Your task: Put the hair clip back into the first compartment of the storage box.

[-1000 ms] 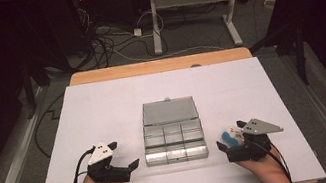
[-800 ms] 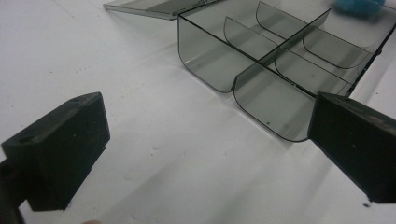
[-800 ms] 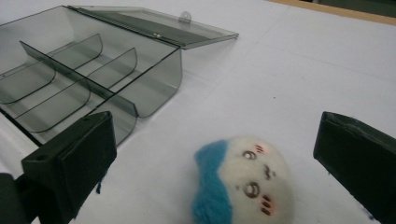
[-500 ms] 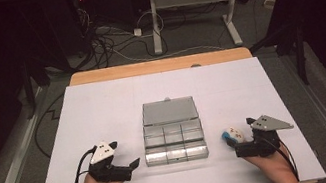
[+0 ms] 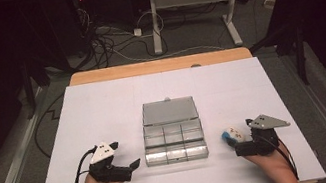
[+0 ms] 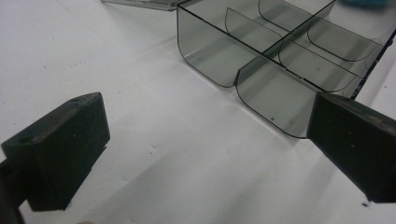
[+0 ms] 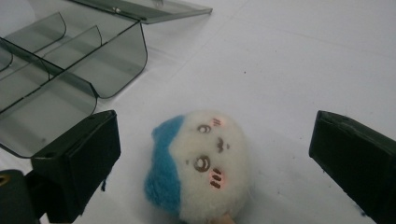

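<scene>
Right gripper (image 5: 239, 143): jaws standing wide apart, flanking a white-and-blue plush toy (image 7: 201, 168) that is lying on the white surface (image 5: 103, 112) just right of the clear compartment box (image 5: 174, 141); left gripper (image 5: 132, 167): jaws likewise spread, gripping nothing, resting just left of that box.

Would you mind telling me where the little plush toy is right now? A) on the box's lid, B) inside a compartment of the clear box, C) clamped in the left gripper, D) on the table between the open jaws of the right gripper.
D: the plush toy lies on the white table between the wide-open jaws of the right gripper, beside the clear box, not in it.
</scene>
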A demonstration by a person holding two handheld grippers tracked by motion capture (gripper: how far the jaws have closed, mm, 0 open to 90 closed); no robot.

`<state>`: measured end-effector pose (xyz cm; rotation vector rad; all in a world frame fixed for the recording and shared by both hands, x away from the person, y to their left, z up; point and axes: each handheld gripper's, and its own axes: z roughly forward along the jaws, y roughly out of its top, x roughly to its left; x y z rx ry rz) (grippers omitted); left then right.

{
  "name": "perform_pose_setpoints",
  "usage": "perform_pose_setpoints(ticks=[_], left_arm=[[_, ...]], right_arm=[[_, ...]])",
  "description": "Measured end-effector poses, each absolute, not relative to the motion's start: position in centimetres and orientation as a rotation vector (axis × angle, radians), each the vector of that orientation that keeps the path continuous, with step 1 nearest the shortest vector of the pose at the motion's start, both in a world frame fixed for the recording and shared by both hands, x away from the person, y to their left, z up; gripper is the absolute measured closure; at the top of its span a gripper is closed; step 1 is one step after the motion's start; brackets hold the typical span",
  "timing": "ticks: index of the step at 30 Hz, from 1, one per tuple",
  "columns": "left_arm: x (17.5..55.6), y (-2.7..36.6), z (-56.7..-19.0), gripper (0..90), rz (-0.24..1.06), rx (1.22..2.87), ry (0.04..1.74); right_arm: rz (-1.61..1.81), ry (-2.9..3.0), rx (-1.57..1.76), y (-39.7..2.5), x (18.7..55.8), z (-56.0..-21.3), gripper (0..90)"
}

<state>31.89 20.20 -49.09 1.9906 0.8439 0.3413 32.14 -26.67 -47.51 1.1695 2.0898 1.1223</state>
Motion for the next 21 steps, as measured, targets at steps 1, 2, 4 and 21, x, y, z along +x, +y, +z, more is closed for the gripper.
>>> perform_pose_setpoints(ticks=[1,2,4,21], left_arm=[[31.9,20.21,-49.09,0.0,0.339,1.988,0.847],[31.92,20.23,-49.09,0.0,0.34,1.988,0.846],[31.88,20.22,-49.09,0.0,0.34,1.988,0.845],[31.88,20.19,-49.11,0.0,0.337,1.99,0.847]], right_arm=[[1.115,2.095,1.178,-26.63,32.24,-47.59,4.4],[1.109,2.098,1.181,-26.63,32.33,-47.64,5.0],[1.097,2.11,1.185,-26.65,32.52,-47.8,6.5],[1.041,2.19,1.189,-26.13,32.75,-48.35,17.8]])
